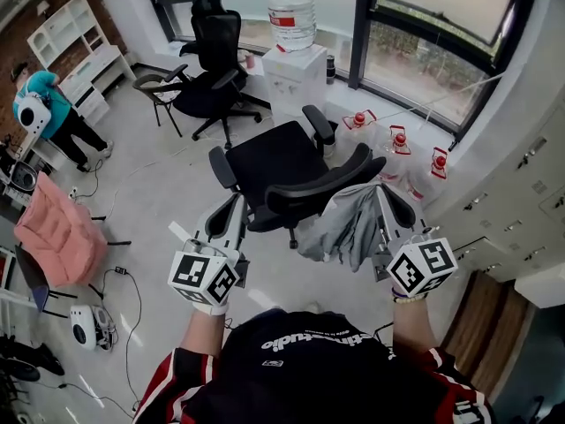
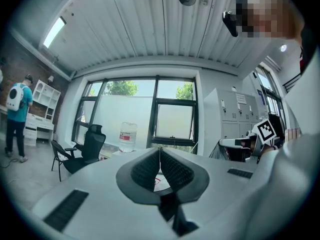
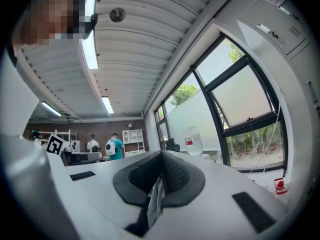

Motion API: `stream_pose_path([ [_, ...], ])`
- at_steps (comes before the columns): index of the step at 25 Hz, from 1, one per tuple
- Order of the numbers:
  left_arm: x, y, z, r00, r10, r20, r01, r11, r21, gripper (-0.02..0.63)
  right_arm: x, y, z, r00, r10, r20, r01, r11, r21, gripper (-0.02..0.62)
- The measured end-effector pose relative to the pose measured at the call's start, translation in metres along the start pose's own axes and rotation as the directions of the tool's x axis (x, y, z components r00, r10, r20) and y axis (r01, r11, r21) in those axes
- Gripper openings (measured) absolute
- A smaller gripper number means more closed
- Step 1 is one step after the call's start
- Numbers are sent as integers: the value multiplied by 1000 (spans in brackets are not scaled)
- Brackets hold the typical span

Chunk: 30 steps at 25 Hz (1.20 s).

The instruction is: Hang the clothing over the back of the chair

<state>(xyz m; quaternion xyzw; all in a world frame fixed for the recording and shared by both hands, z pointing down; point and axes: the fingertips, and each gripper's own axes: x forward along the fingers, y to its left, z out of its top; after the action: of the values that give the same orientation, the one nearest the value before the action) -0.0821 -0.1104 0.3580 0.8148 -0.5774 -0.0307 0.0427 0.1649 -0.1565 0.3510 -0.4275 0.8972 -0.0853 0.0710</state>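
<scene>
Now | right gripper (image 1: 380,198) clamps grey clothing (image 1: 341,230) (by chair back (image 1: 320,189)) | left gripper (image 1: 235,203) pinched together.

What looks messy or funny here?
The grey crumpled garment dangles in a bunch from the right gripper at one end of the black office chair's backrest, not spread across it. Nothing else looks spilled or broken.

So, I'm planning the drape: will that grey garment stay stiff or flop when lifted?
Probably floppy: the grey garment hangs in loose folds from the right gripper. Likely light, since one small pinch carries it all. It might slide off the curved chair back unless draped evenly.
</scene>
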Motion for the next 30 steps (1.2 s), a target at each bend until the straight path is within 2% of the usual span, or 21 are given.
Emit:
stream_pose_path([
  [7,23,21,-4,1000,-22,-14,21,1000,-12,25,22,-12,-8,999,-37,-21,37,999,6,15],
  [30,98,129,6,974,-226,-15,226,974,-32,25,121,5,-17,974,-228,-3,227,973,-44,15],
])
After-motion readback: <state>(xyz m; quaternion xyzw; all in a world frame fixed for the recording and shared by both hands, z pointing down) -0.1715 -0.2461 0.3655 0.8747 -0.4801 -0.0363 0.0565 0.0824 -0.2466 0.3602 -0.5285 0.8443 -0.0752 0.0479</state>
